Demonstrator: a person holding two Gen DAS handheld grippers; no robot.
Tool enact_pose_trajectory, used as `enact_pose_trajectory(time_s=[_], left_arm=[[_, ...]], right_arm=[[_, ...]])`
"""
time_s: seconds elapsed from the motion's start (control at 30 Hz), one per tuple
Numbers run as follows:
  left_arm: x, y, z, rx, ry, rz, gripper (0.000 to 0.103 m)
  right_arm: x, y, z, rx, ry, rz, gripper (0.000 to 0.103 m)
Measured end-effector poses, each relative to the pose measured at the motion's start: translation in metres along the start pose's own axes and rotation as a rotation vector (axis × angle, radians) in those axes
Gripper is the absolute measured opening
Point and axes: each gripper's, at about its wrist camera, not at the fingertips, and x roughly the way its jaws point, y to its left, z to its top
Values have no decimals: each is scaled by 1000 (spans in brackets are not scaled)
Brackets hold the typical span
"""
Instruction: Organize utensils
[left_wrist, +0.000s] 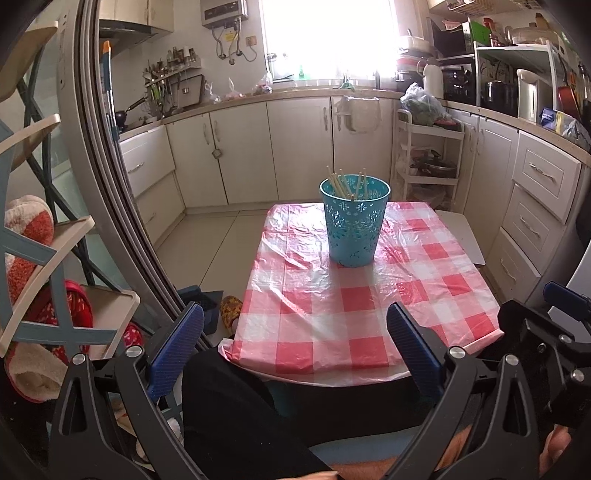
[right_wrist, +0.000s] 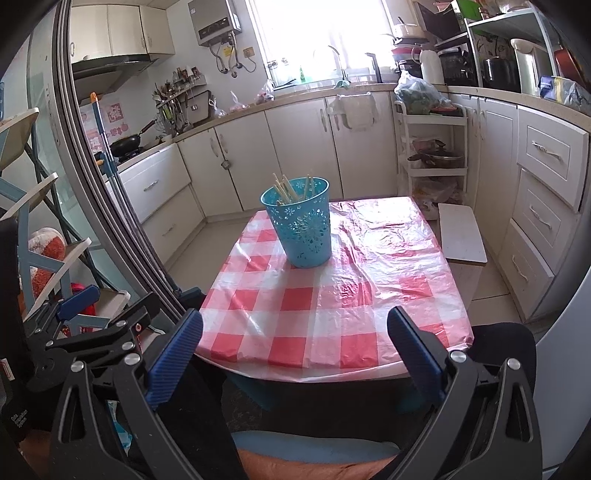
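A turquoise perforated holder (left_wrist: 354, 225) stands upright on the far half of the small table with the red-and-white checked cloth (left_wrist: 332, 314). Several pale wooden chopsticks (left_wrist: 345, 183) stand inside it. It also shows in the right wrist view (right_wrist: 301, 225), with the chopsticks (right_wrist: 291, 188) and the cloth (right_wrist: 332, 295). My left gripper (left_wrist: 295, 332) is open and empty, held back over the near table edge. My right gripper (right_wrist: 295, 332) is open and empty too, also near the front edge. The right gripper's body shows at the left view's right edge (left_wrist: 546, 332).
White kitchen cabinets (left_wrist: 258, 155) line the back and right walls. A white rolling cart (left_wrist: 428, 158) stands behind the table. A low white stool (right_wrist: 461, 236) is at the table's right. A shoe rack (left_wrist: 48, 258) and a sliding door frame (left_wrist: 122, 221) are on the left.
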Motion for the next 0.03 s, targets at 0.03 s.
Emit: enact_pose_trajectory(time_s=[0.03], left_arm=[[4,2,-1,-11,18,-5,95]], right_arm=[[1,0,0,0,3,1,96]])
